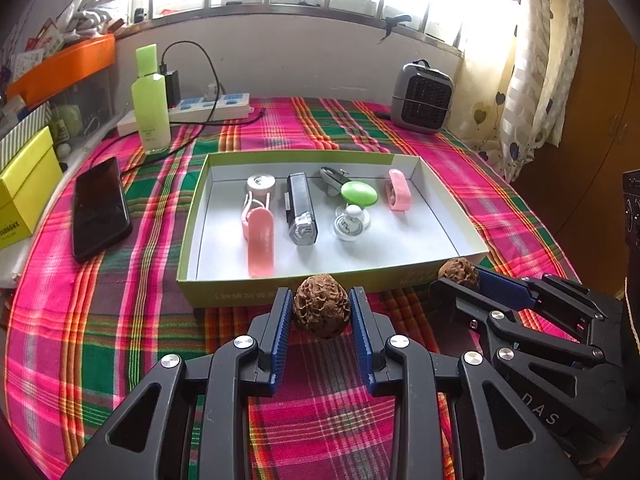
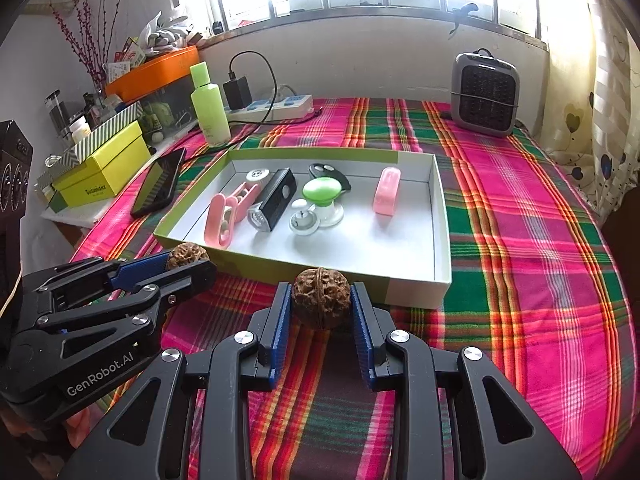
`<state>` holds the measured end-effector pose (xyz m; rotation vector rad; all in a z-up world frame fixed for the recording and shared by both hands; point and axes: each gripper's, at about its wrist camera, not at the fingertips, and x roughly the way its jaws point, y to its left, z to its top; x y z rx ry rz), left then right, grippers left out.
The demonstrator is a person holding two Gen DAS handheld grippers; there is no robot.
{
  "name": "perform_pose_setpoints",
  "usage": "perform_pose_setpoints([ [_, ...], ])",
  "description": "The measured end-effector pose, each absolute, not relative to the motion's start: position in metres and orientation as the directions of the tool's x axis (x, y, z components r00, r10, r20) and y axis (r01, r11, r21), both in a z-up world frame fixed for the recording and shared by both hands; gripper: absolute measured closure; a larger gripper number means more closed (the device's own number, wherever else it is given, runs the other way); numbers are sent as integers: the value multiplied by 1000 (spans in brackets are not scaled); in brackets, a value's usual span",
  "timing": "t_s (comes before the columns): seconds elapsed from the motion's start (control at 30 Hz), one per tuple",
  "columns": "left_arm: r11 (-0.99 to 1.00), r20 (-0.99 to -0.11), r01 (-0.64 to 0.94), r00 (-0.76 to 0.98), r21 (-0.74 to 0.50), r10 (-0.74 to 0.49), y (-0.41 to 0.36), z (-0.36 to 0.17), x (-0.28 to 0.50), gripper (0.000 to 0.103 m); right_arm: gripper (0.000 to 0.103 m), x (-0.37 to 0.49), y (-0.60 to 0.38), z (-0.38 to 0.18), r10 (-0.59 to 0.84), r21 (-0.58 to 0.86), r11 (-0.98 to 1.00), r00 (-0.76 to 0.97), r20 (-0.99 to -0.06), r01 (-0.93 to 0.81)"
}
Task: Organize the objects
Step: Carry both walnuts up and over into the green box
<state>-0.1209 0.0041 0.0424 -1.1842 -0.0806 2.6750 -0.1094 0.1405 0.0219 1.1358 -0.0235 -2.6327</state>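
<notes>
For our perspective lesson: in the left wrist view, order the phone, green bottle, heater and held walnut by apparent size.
1. Phone
2. Green bottle and heater: look alike, unranked
3. Walnut in the left tool, enlarged by nearness

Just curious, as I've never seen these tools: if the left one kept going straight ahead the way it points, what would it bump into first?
Probably the near wall of the shallow box. The left gripper, jaws shut on a walnut, points at it, though height is hard to judge.
</notes>
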Motion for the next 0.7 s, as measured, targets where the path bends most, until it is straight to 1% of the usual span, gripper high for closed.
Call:
perform_pose_setpoints([
  [0.37,-974,-722,-176,-656,-139,222,10,50,-141,76,72,-126,155,31,-244,123,-967,-671,-700,223],
  [0.7,-976,-740,-174,-638,-133,215,17,45,-164,76,72,-149,165,30,-231,121,-970,-661,-714,209],
])
